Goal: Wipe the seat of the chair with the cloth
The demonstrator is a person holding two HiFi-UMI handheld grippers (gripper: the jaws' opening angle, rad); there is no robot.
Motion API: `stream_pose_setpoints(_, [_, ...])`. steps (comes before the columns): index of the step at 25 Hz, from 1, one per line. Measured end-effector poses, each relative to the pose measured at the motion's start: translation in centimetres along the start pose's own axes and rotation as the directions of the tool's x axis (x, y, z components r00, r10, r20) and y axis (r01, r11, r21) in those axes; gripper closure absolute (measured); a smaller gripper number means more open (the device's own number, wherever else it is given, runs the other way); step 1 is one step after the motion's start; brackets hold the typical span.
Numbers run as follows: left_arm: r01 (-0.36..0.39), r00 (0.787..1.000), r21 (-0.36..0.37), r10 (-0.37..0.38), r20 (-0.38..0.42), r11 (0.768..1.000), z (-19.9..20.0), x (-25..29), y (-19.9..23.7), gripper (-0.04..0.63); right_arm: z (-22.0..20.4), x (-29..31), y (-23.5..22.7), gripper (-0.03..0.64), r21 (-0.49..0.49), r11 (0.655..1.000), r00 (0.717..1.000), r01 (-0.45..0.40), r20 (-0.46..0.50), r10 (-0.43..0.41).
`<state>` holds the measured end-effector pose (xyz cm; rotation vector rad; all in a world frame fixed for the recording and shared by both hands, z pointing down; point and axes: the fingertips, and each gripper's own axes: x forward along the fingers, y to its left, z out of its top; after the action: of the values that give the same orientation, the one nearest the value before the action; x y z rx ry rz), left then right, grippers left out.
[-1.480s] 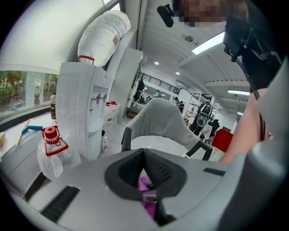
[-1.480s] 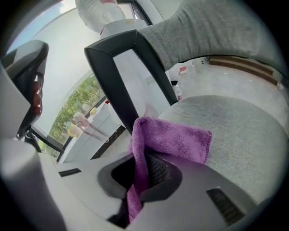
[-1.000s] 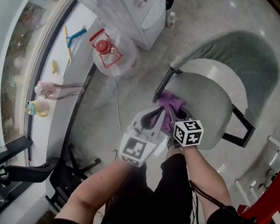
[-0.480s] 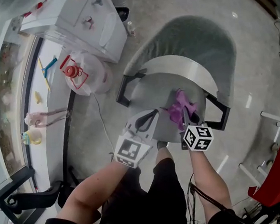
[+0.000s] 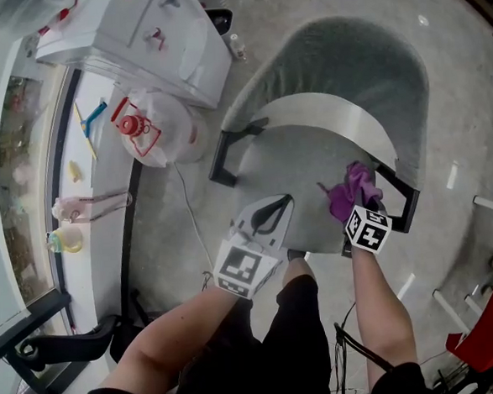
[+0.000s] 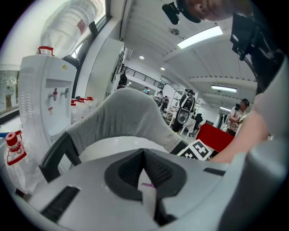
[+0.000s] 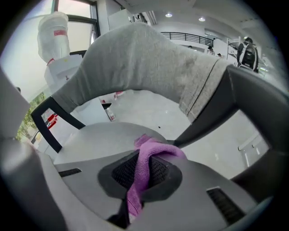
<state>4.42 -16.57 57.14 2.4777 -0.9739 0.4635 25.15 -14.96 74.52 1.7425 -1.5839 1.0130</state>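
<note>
Cloth [image 5: 353,186], clamped in right hand-held gripper [image 5: 358,203], meets seat [image 5: 288,170] edge by armrest [image 5: 400,184]; left hand-held gripper [image 5: 269,211] closed.

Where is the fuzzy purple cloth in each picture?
Head view: fuzzy purple cloth right of centre, over the pale seat's right side.
Left gripper view: only a tiny purple sliver low at centre, maybe it.
Right gripper view: bottom centre, between jaws.
Shared landmark: grey fabric chair back.
</note>
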Motion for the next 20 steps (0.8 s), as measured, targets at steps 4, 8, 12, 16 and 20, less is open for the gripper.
stream_pose_setpoints(4, [-0.014,1.0,-0.019,0.014,-0.006,1.0,-1.0,0.2,0.8,0.589,-2.4,2.8,0.0,0.6,0.004,0.999,0.996,0.035,-0.084,-0.035])
stream_pose_setpoints(8, [-0.022,1.0,-0.022,0.022,-0.001,1.0,-1.5,-0.1,1.5,0.589,-2.9,4.1,0.2,0.6,-0.037,0.999,0.994,0.04,-0.099,-0.043])
stream_pose_setpoints(12, [-0.049,0.999,-0.031,0.049,0.0,0.998,-2.1,-0.9,3.1,0.589,-2.5,4.6,2.4,0.6,-0.03,0.999,0.996,-0.016,-0.085,0.013])
stream_pose_setpoints(16, [-0.071,0.997,-0.032,0.07,-0.019,0.997,-2.4,-2.0,4.2,0.589,-2.2,5.0,6.5,0.6,-0.036,0.99,0.987,-0.14,-0.085,0.136])
stream_pose_setpoints(20, [-0.093,0.996,-0.036,0.093,-0.011,0.995,-1.8,-2.4,5.4,0.589,-1.9,5.6,10.9,0.6,-0.08,0.973,0.971,-0.218,-0.117,0.208])
